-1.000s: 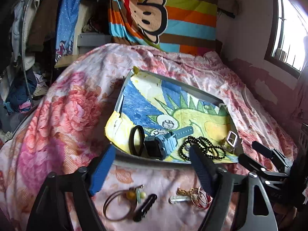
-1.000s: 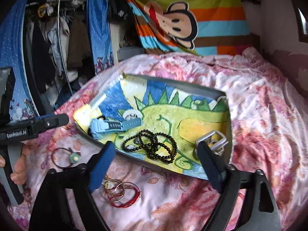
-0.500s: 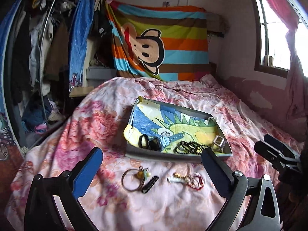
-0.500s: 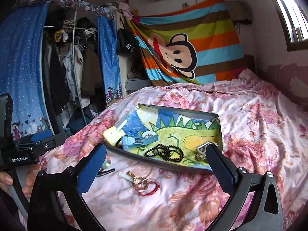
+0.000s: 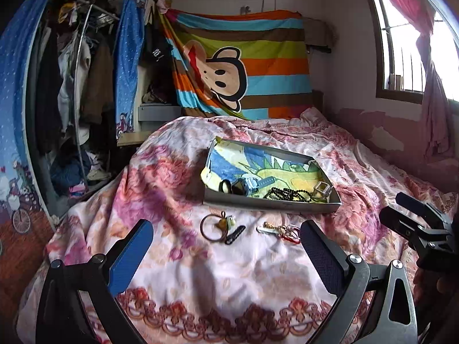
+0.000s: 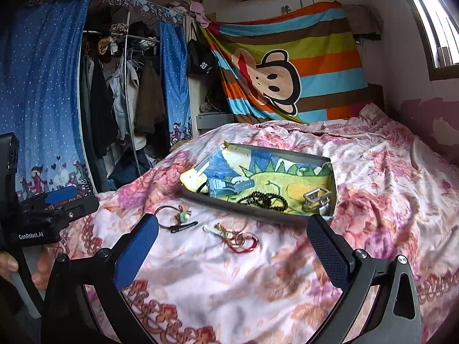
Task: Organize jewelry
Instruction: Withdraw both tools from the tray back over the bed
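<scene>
Both grippers pulled back, tray [image 5: 269, 205] farther, bracelets [image 6: 241, 239] between

Both the left gripper [image 5: 226, 253] and right gripper [image 6: 232, 248] pulled back from the tray [image 5: 269, 205], jaws spread wider

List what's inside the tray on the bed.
Inside the tray: a blue watch, black bead strands, a dark ring, a silver square piece. The near wall hides anything behind it.

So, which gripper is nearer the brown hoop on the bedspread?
Left. The left gripper faces the brown hoop head-on; the right gripper stands off to its right.
</scene>
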Tool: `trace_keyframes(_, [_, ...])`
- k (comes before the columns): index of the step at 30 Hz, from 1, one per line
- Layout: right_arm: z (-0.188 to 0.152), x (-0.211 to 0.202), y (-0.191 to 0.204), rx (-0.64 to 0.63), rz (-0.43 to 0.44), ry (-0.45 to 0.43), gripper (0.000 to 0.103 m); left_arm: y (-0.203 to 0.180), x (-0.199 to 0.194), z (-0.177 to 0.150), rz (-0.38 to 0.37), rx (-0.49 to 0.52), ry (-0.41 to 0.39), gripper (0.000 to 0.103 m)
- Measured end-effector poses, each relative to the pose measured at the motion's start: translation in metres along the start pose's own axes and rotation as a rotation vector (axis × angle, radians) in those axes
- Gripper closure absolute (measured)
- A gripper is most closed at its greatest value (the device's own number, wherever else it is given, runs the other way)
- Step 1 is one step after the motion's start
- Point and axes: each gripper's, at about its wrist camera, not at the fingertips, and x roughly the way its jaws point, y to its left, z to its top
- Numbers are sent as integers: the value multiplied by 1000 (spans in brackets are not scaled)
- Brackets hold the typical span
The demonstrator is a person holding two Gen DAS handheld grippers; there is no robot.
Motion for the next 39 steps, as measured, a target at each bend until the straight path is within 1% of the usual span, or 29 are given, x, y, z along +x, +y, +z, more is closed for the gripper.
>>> trace_keyframes(4, [-7, -1, 0, -20, -14, 22, 2, 1, -5, -7, 2, -13, 16, 0])
trace_keyframes(6, [-12, 3, -2, -10, -15, 58, 2, 0, -4, -12, 3, -6, 33, 0])
trace_keyframes(10, [-19, 14, -6, -3, -39, 114, 2, -2, 7, -16, 9, 7, 89, 0])
trace_keyframes(12, [-22, 20, -8, 3, -56, 140, 2, 0, 12, -19, 17, 1, 117, 0])
trace_keyframes(17, [-30, 27, -11, 18, -62, 181, 2, 6, 24, -24, 34, -30, 178, 0])
trace_keyframes(30, [-35, 39, -9, 11, -50, 231, 2, 3, 33, -25, 64, 3, 195, 0])
trace_keyframes(39, [-14, 70, -23, -10, 3, 280, 2, 17, 60, -10, 47, -43, 213, 0])
